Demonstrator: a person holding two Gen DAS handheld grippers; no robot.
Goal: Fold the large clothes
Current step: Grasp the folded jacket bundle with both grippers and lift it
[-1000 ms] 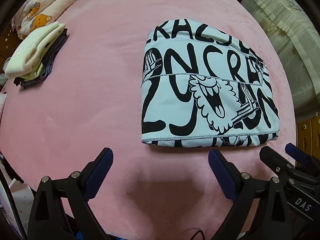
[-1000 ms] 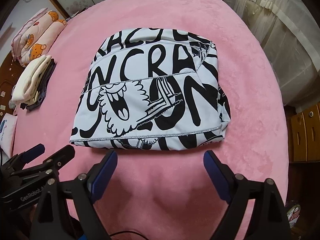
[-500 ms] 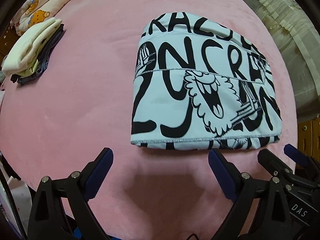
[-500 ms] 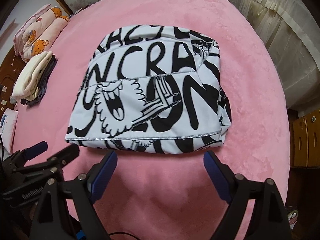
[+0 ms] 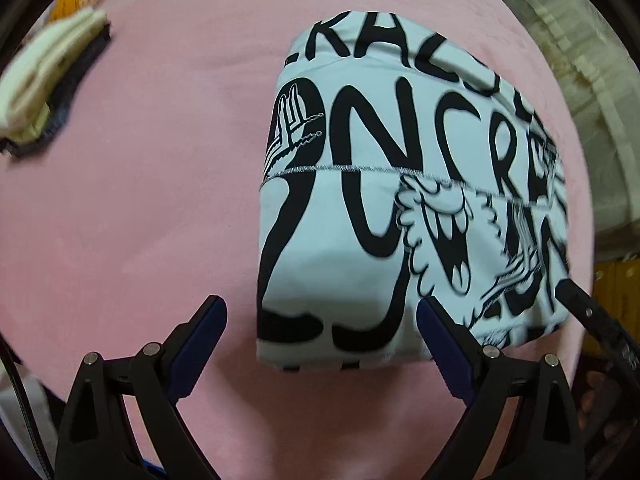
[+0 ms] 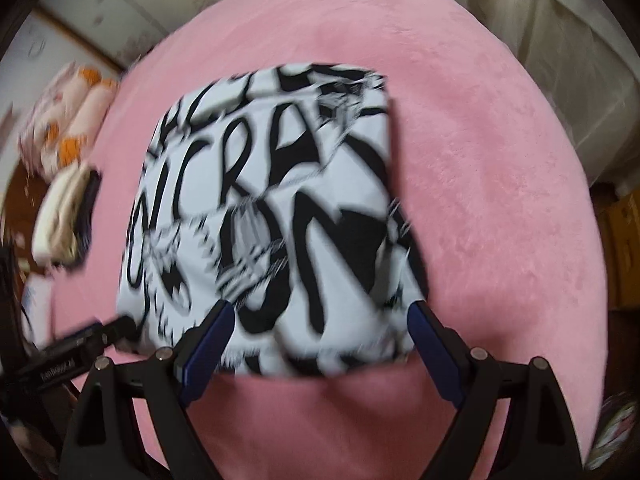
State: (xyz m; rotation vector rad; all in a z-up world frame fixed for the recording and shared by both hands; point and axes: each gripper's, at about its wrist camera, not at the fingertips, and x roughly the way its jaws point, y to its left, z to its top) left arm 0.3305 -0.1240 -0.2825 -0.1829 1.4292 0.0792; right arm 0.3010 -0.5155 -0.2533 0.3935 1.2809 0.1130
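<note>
A folded white garment with bold black lettering and cartoon print (image 5: 392,216) lies on the pink plush surface (image 5: 152,184). It also shows, blurred, in the right wrist view (image 6: 280,220). My left gripper (image 5: 322,344) is open, its fingers straddling the garment's near left corner. My right gripper (image 6: 320,346) is open, its fingers straddling the garment's near right edge. The right gripper's tip shows at the left wrist view's right edge (image 5: 592,320); the left gripper's tip shows in the right wrist view (image 6: 80,344).
A stack of folded cream and dark clothes (image 5: 44,80) lies at the far left. A bear-print quilt (image 6: 68,120) lies behind it. A cream ruffled cloth (image 5: 580,80) hangs at the right, past the surface's edge.
Both grippers have moved forward and down to the garment's near edge, which now lies between their fingers. Both stay open. The views are motion-blurred.
</note>
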